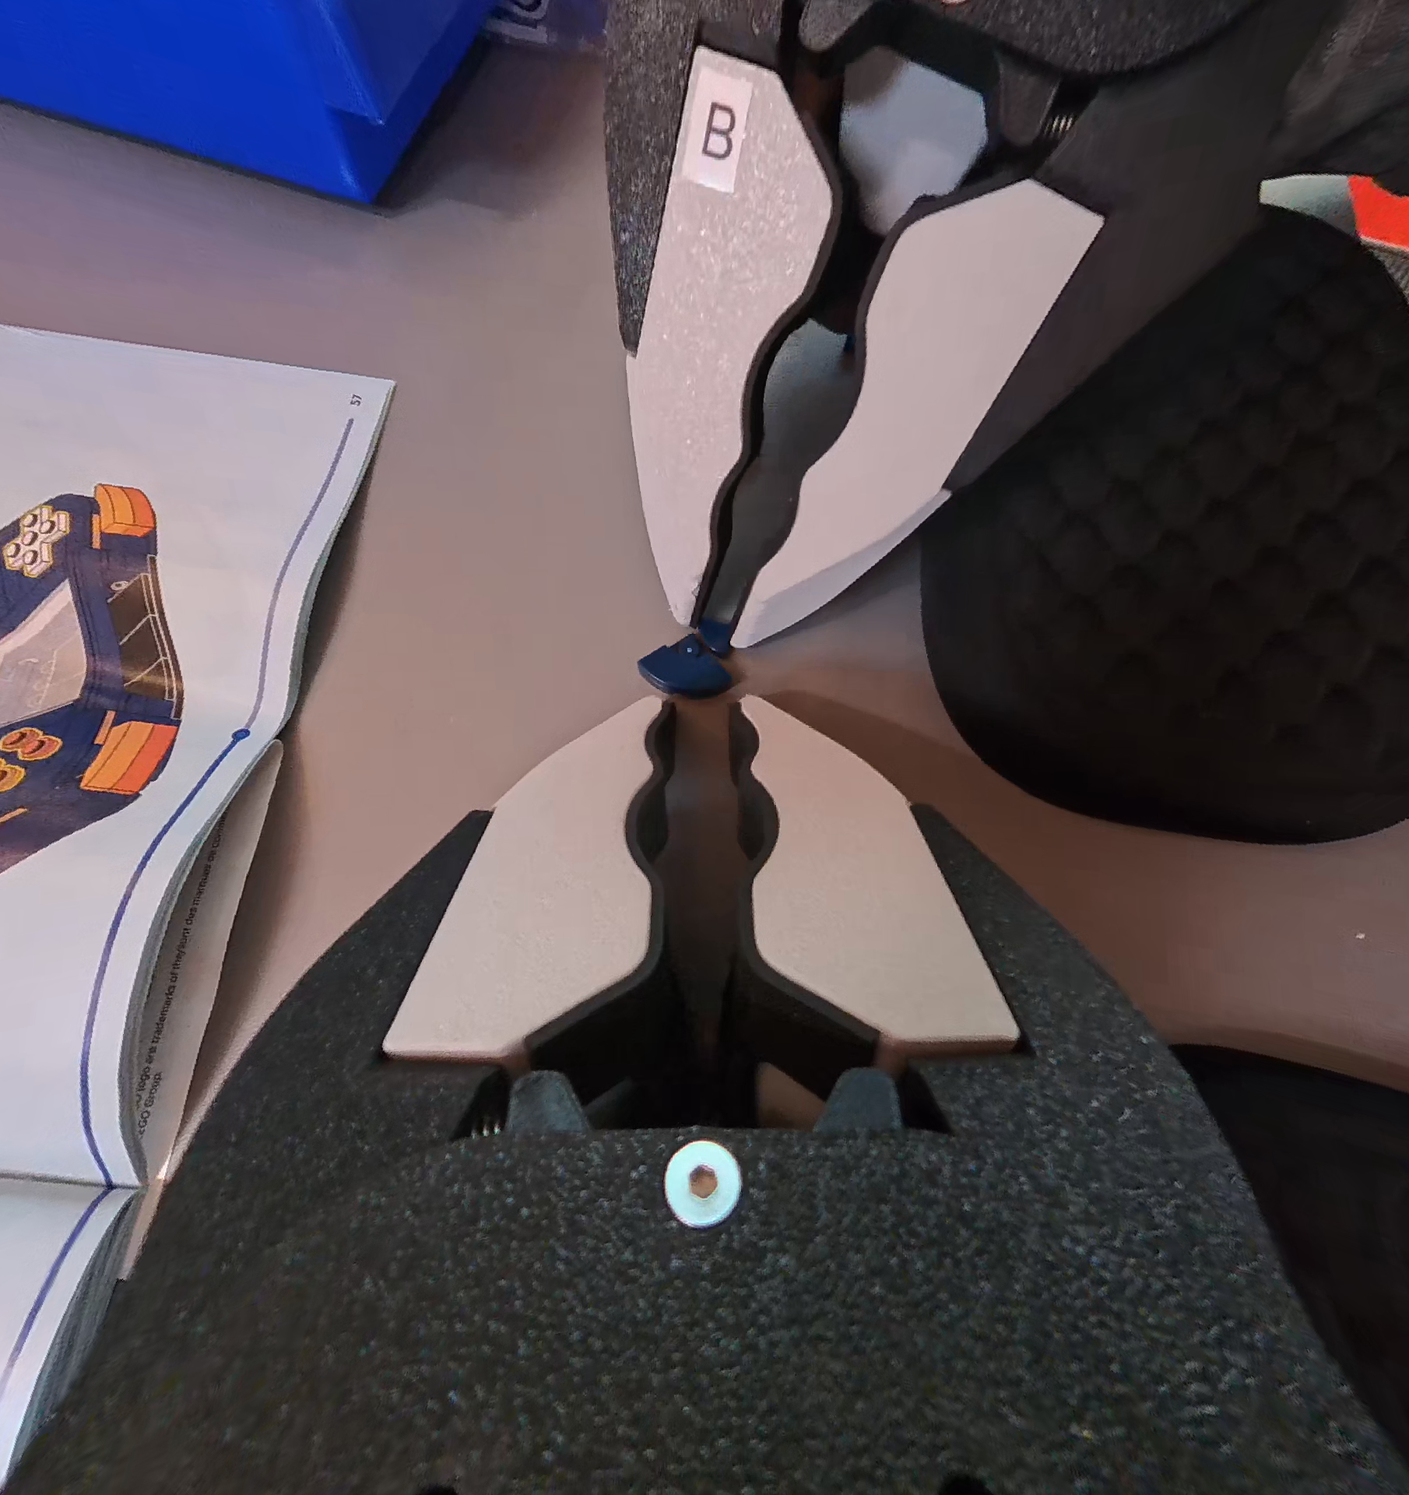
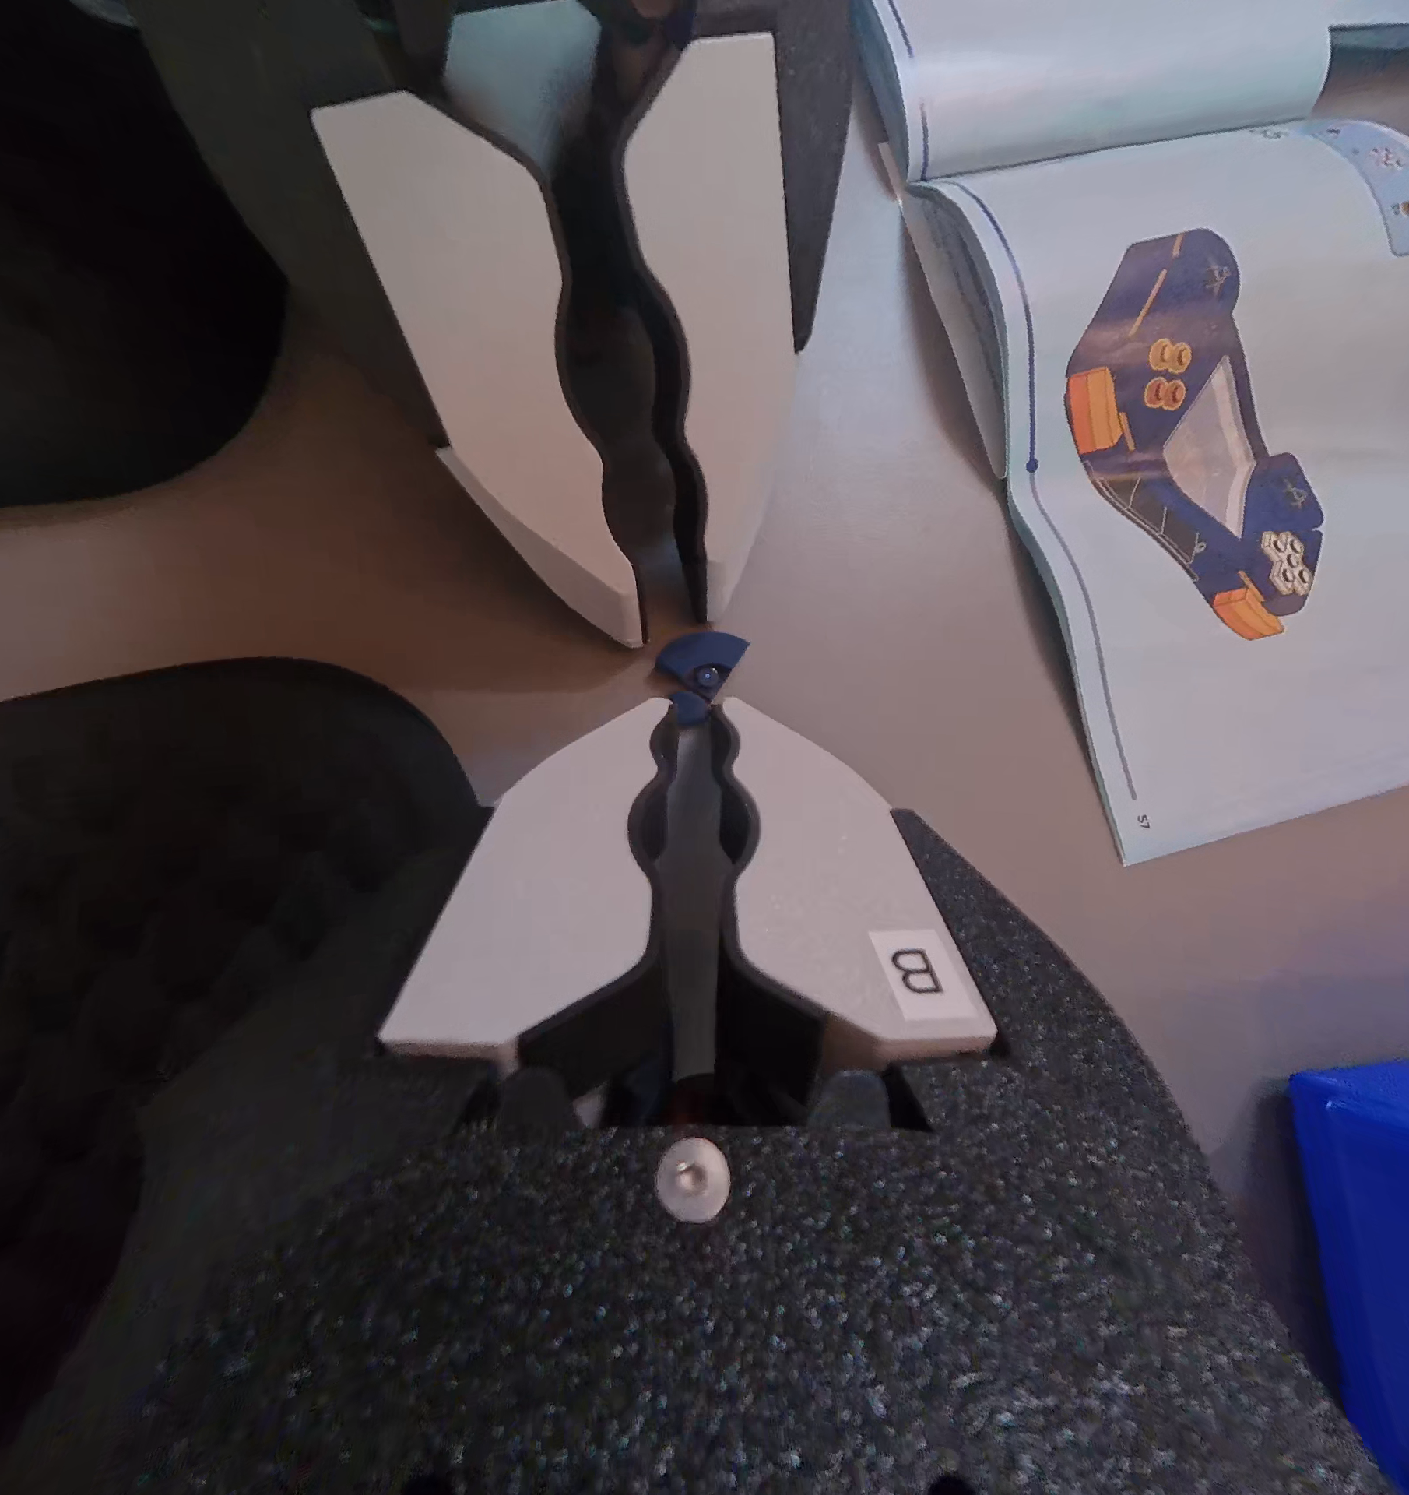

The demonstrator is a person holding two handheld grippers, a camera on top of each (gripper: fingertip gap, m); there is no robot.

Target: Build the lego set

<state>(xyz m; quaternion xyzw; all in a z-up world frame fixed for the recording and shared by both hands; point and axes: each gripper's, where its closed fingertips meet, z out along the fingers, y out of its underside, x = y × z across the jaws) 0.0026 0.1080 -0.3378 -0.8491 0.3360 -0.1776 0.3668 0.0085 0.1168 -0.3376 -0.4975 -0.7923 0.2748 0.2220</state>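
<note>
- Lego pieces first: quarter-round dark blue tile [image 1: 685, 673], flat, glossy, with a tiny stud-like dot near its corner; touching it, a smaller dark blue piece [image 1: 717, 637]. Unclear whether the two are already joined.
- Position: held above the bare middle of the grey-brown desk [image 1: 483, 323], exactly where the two grippers meet tip to tip.
- Right gripper [image 1: 713, 629]: reaching in from the far side in the left wrist view, tips pressed together and pinching the smaller piece.
- Left gripper [image 1: 700, 708]: fingers drawn close with a narrow slot between them, tips right at the tile's curved edge. Cannot tell whether actually gripping the tile or only touching it.
- Likely handling: very light, rigid, smooth plastic, thin enough to slip or flip out of a pinch. Best taken by its flat faces or straight edges, with the stud and joining side left free. Firm, square pressure probably needed to seat it; easy to drop and lose.
- Open instruction booklet [image 1: 159, 566] toward the desk's left edge, showing a dark blue model with orange parts.
- Blue bin [image 1: 200, 81] at the far left corner.
- Black quilted pad [image 1: 1170, 526] along the right edge.
</note>
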